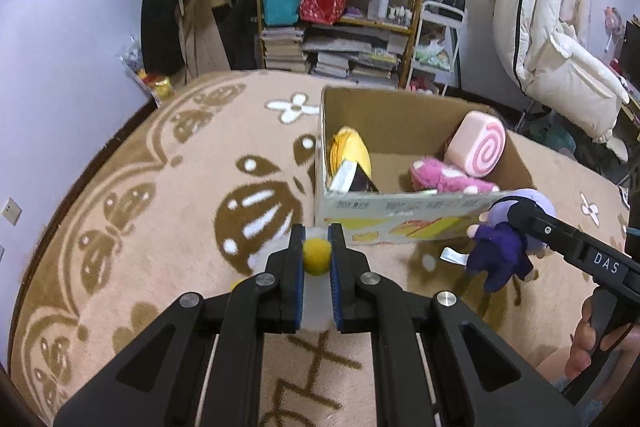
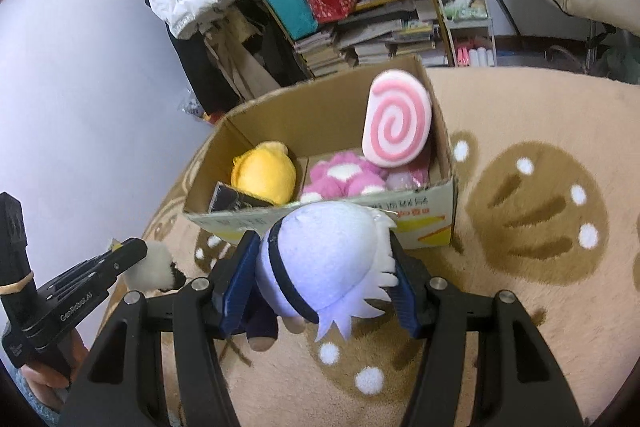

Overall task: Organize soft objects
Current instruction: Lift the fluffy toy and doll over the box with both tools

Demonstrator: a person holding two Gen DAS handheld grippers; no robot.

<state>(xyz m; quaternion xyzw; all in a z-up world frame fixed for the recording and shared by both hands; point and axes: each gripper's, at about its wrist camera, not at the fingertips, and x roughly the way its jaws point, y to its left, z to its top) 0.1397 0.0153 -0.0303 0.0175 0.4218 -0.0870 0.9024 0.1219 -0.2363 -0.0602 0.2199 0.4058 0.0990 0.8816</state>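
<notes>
Sitting on the patterned rug, the open cardboard box already holds a yellow plush, a pink plush and a swirl cushion — evidently the collecting spot. Both tools hang just short of it, loaded: the right gripper squeezes a purple-haired doll by its head, the left gripper is pinched tight on a small white-and-yellow plush. Only the left view shows the doll's dangling body — only the right shows that plush's white, dark-marked end.

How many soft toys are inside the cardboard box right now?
3: a yellow plush at the left end of the cardboard box, a pink fluffy plush in the middle, a pink swirl cushion leaning at the right. Others may be hidden.
</notes>
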